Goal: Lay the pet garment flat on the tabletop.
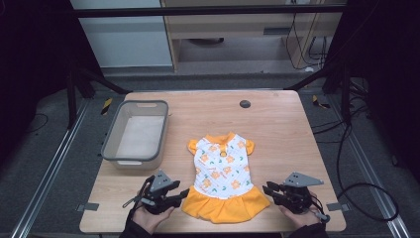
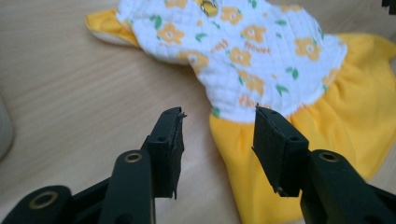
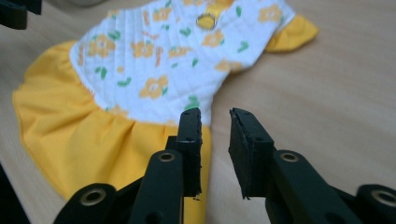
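While both of my grippers sit at the near edge of the table (image 1: 277, 106), the little dress (image 1: 223, 176) lies flat between them, collar pointing away from me and its yellow skirt spread toward me. My left gripper (image 2: 217, 140) has its jaws parted a moderate way with nothing between them; the skirt's left corner lies just ahead of the tips. My right gripper (image 3: 215, 140) stands narrower, a slim gap between the pads, also empty, poised over the skirt's right edge.

My worry is the pinch. If I close either jaw on the gathered frill alone, I judge it could catch only the top layer, and the dress would open or bunch instead of lifting cleanly. The right jaws look too narrow to take much fabric, so they might simply push the hem along the wood. If one side grips before the other, the dress would likely skew.

The table is pale wood grain, smooth and bare apart from a small dark round fitting (image 1: 244, 104) near its far edge and a grey plastic bin (image 1: 136, 134) standing at the far left, well apart from the dress. Beyond it I see dark frame struts, a grey floor with trailing cables, and light cabinets.
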`<state>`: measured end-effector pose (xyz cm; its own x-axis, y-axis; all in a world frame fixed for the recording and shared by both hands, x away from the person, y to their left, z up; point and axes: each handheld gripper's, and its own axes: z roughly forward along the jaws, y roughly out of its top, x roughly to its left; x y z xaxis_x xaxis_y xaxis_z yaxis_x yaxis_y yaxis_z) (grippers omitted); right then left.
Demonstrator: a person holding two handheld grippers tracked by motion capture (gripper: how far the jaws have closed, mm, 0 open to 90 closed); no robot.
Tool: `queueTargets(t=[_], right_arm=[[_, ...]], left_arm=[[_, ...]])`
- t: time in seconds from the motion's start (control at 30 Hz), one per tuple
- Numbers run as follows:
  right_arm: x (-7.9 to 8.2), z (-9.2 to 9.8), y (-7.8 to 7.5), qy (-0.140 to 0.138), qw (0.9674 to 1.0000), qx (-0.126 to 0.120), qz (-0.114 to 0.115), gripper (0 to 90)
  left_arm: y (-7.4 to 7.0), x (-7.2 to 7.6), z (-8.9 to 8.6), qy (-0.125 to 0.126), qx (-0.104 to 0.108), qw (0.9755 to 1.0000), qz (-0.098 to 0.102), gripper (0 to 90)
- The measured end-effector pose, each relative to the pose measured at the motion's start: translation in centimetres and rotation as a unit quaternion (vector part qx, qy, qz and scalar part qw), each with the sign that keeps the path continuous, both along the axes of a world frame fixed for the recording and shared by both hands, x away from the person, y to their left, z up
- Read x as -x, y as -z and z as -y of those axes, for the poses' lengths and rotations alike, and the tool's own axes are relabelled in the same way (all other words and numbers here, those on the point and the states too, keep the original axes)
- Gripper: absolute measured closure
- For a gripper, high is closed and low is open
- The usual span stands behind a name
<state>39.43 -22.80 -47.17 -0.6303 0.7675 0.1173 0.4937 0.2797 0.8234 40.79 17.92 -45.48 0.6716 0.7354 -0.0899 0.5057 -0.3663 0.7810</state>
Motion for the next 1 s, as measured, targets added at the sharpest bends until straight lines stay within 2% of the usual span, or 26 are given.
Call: queueTargets(t=[0.17,0.37,0.47,0.5,0.53,0.57,0.67,0.7,0.77,0.83,0.87,1.0], right_arm=[[-1.5,-0.5,-0.9,0.008,0.9993,-0.027,0.023,84.0],[-4.1,-2.5,-0.8,0.001,0.9996,-0.014,0.026,88.8],[-5.5,-3.9,-0.3,-0.007,0.9998,-0.012,0.016,89.3],[-6.2,-4.8,0.3,-0.011,0.9999,-0.008,0.006,88.9],[-6.5,-5.3,0.7,-0.014,0.9999,-0.001,0.002,88.7],[-6.5,-5.3,0.7,-0.014,0.9999,-0.001,0.002,88.7],[-6.9,-6.2,1.7,-0.019,0.9994,0.029,-0.008,87.8],[-7.0,-6.3,2.0,-0.018,0.9991,0.037,-0.013,87.7],[-7.0,-6.4,2.6,-0.018,0.9981,0.053,-0.027,87.3],[-7.0,-6.4,2.9,-0.016,0.9973,0.06,-0.039,87.0],[-6.9,-6.4,3.0,-0.016,0.9969,0.066,-0.038,87.0],[-7.2,-6.6,3.1,-0.012,0.9972,0.065,-0.035,87.1]], left_arm=[[-1.0,-2.2,1.1,0.005,-0.006,0.9997,0.024,62.5],[-0.9,-4.5,3.7,0.001,-0.028,0.9992,0.028,77.2],[-0.1,-5.6,5.1,0.012,-0.029,0.9994,0.015,78.8],[0.4,-5.9,5.5,0.014,-0.033,0.9993,0.009,78.8],[1.3,-6.4,6.1,0.015,-0.05,0.9986,-0.004,78.8],[1.3,-6.4,6.1,0.015,-0.05,0.9986,-0.004,78.8],[2.5,-6.8,6.2,0.016,-0.066,0.9975,-0.02,78.8],[3.1,-6.9,6.0,0.014,-0.079,0.9963,-0.03,78.8],[3.7,-6.9,5.9,0.014,-0.088,0.9955,-0.033,78.3],[3.8,-6.9,5.8,0.013,-0.079,0.9962,-0.033,78.0],[3.8,-6.9,5.9,0.012,-0.08,0.9962,-0.033,78.0],[3.9,-7.2,5.9,0.009,-0.076,0.9968,-0.025,78.0]])
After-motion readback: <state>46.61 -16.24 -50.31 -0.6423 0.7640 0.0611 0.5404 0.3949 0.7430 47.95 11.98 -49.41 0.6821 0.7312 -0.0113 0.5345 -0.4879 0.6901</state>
